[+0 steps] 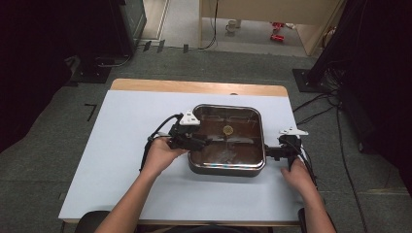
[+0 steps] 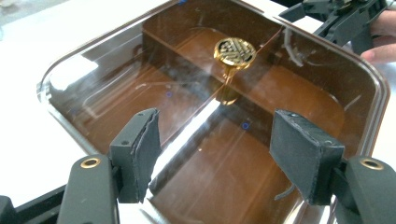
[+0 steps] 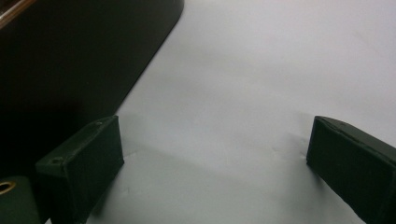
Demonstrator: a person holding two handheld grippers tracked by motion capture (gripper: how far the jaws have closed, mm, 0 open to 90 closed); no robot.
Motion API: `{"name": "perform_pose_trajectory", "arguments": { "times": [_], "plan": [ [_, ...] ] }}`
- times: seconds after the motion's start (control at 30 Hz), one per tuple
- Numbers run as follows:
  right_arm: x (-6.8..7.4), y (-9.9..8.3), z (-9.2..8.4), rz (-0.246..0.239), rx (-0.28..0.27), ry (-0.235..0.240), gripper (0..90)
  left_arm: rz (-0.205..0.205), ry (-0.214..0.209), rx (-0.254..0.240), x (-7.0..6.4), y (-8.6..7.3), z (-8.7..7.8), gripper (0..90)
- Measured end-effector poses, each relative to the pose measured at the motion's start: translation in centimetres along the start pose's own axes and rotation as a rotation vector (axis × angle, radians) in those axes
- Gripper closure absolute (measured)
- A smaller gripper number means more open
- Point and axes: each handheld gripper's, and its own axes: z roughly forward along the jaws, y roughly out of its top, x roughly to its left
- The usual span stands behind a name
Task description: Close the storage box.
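One lidded pan (image 1: 227,140) with one gold knob (image 1: 227,129) sits on the white counter (image 1: 121,160); two grippers, left (image 1: 206,141) and right (image 1: 270,154), jaws released, grey carpet around

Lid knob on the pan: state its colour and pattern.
Gold knob, with a woven, lattice-like pattern on its round top; clearest in the left gripper view.

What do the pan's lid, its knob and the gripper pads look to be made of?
The lid looks like clear brown-tinted glass: glossy, with reflections and the pan's divider showing through. Its rim looks like polished metal. The knob looks like shiny gold-toned metal with a cut-out pattern. The left gripper pads look like matte dark rubber or foam, with rough edges.
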Motion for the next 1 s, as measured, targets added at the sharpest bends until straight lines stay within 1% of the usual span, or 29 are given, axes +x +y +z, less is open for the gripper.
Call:
{"name": "perform_pose_trajectory", "arguments": {
  "times": [0.1, 0.17, 0.23, 0.37, 0.5, 0.53, 0.63, 0.67, 0.7, 0.73, 0.8, 0.87, 0.9, 0.93, 0.97, 1.0],
  "plan": [
    [0.0, 0.0, 0.0, 0.0, 0.0, 0.0, 3.0, -0.006, 0.016, -0.002, 0.2, -0.6, -0.7, 32.3],
    [0.0, 0.0, 0.0, 0.002, 0.001, 0.001, 3.0, -0.026, 0.033, -0.007, 0.4, -1.3, -1.4, 32.2],
    [0.0, 0.0, 0.0, 0.002, 0.001, 0.001, 3.0, -0.037, 0.044, -0.011, 0.6, -1.7, -1.8, 31.8],
    [0.0, 0.0, 0.0, 0.001, 0.001, 0.001, 3.0, -0.062, 0.058, -0.017, 1.1, -2.6, -2.5, 31.8],
    [0.0, 0.0, 0.0, 0.002, 0.001, 0.0, 2.9, -0.076, 0.071, -0.016, 1.4, -3.2, -2.8, 31.9],
    [0.0, 0.0, 0.0, 0.002, 0.0, 0.0, 3.0, -0.084, 0.074, -0.014, 1.7, -3.7, -2.9, 31.9],
    [0.0, 0.0, 0.0, 0.002, 0.0, 0.001, 3.0, -0.087, 0.095, -0.008, 2.1, -4.5, -3.0, 31.9],
    [0.0, 0.0, 0.0, 0.002, 0.0, 0.001, 3.0, -0.087, 0.095, -0.008, 2.1, -4.5, -3.0, 31.9],
    [0.0, 0.0, 0.0, 0.002, 0.0, 0.001, 3.0, -0.098, 0.109, -0.005, 2.4, -5.3, -3.1, 32.0],
    [0.0, 0.0, 0.0, 0.002, 0.0, 0.001, 3.0, -0.111, 0.116, -0.006, 2.5, -5.7, -3.2, 32.4],
    [0.0, 0.0, 0.0, 0.002, 0.0, 0.001, 2.9, -0.123, 0.129, -0.002, 2.8, -6.6, -3.3, 32.9],
    [0.0, 0.0, 0.0, 0.002, 0.0, 0.002, 2.9, -0.116, 0.147, -0.021, 2.9, -7.4, -3.5, 32.6],
    [0.0, 0.0, 0.0, 0.002, 0.0, 0.002, 2.9, -0.116, 0.147, -0.021, 2.9, -7.4, -3.5, 31.9],
    [0.0, 0.0, 0.0, 0.001, 0.0, 0.002, 3.0, -0.112, 0.168, -0.046, 3.0, -8.1, -3.7, 32.0],
    [0.0, 0.0, 0.0, 0.002, 0.0, 0.002, 2.9, -0.12, 0.176, -0.052, 3.1, -8.4, -3.8, 31.6],
    [0.0, 0.0, 0.0, 0.002, 0.0, 0.002, 2.9, -0.12, 0.176, -0.052, 3.1, -8.4, -3.8, 31.4]
  ]
}}
